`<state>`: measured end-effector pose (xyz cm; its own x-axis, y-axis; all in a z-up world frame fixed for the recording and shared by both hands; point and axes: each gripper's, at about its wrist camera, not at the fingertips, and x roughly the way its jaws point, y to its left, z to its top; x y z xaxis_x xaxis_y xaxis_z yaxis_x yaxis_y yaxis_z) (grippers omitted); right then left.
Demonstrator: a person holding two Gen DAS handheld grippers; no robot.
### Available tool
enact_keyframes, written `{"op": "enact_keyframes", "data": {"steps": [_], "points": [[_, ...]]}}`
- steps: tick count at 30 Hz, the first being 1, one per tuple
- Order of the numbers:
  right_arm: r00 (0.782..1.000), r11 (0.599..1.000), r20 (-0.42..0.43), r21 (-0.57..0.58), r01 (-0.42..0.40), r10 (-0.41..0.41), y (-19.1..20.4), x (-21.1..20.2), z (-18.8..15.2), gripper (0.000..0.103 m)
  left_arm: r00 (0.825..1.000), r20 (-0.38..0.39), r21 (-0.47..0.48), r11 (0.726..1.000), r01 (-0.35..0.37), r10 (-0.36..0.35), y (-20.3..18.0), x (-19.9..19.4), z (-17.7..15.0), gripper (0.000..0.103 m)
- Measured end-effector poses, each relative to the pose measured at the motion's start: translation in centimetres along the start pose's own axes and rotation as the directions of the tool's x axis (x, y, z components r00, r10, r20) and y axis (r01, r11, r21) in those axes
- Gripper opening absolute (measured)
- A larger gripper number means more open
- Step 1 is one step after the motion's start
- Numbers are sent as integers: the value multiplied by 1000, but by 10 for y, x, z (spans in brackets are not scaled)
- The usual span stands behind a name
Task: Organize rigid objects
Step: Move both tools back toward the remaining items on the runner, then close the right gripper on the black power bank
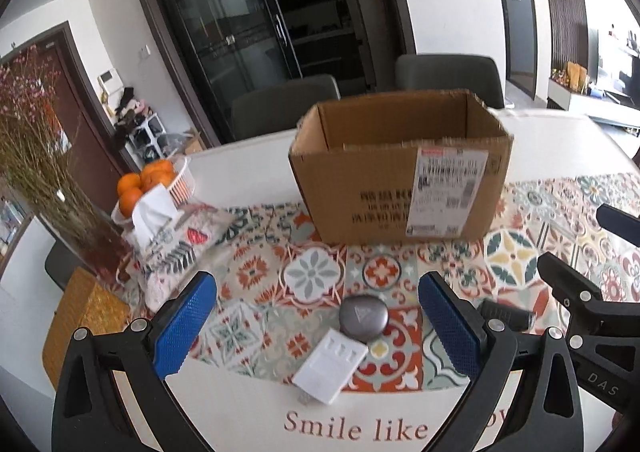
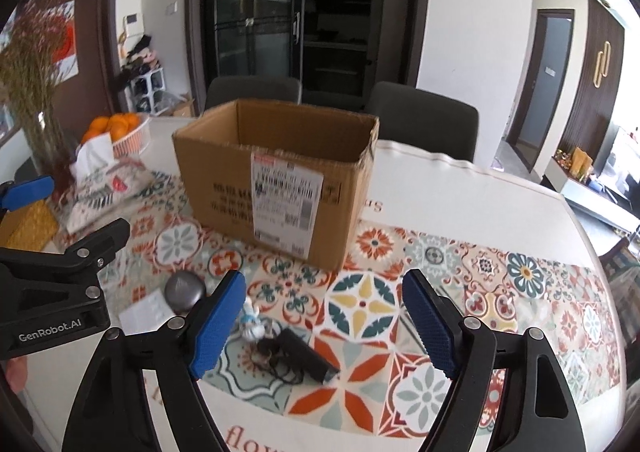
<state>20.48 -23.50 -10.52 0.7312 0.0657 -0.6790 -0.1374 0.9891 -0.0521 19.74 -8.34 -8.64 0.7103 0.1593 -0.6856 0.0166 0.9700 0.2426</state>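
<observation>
Nearest, "Smile like" is printed on the cloth edge of the worktop (image 1: 224, 404). The left tongs (image 1: 318, 326) gape wide, grasping nothing, above a white flat pack (image 1: 330, 370) lying diagonally and a grey round case (image 1: 363, 317). The right tongs (image 2: 324, 318), marked "DAS", are likewise released over a black oblong device (image 2: 304, 354), its long axis slanting down-right. Beyond stands an open cardboard box (image 1: 400, 172) with a blurred shipping label.

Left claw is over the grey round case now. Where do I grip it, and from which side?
Grip the grey round case across its rounded sides, probably coming from above with the left claw, whose jaws stand open. It lies flat on the tablecloth, a low smooth dome, so only the sides offer purchase. Its near edge meets the white plastic piece; avoid pinching that side.
</observation>
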Motion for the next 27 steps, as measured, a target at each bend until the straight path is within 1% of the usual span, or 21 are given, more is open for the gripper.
{"op": "enact_keyframes", "data": {"steps": [8,14,16,21,23,25,27], "points": [[997,996,-66,-77,-34,29,1,19,-21,73,994,-107,-50,999,22,-27,-11,20,-27,103],[990,988,-129,-134,-75,58,3,39,-36,68,985,-168,-55,998,24,-33,-21,37,-44,103],[985,984,-157,-150,-93,69,4,47,-42,65,981,-189,-57,998,27,-38,-24,42,-49,102],[975,977,-205,-172,-124,88,3,64,-53,64,971,-234,-67,997,29,-44,-30,55,-57,102],[968,971,-231,-188,-147,101,4,71,-56,64,968,-249,-66,998,26,-41,-32,59,-59,102],[962,965,-255,-215,-153,95,6,79,-60,60,966,-256,-65,998,22,-38,-33,62,-60,102],[959,958,-268,-235,-162,96,8,82,-62,60,964,-265,-63,998,25,-41,-36,64,-62,102]]}}
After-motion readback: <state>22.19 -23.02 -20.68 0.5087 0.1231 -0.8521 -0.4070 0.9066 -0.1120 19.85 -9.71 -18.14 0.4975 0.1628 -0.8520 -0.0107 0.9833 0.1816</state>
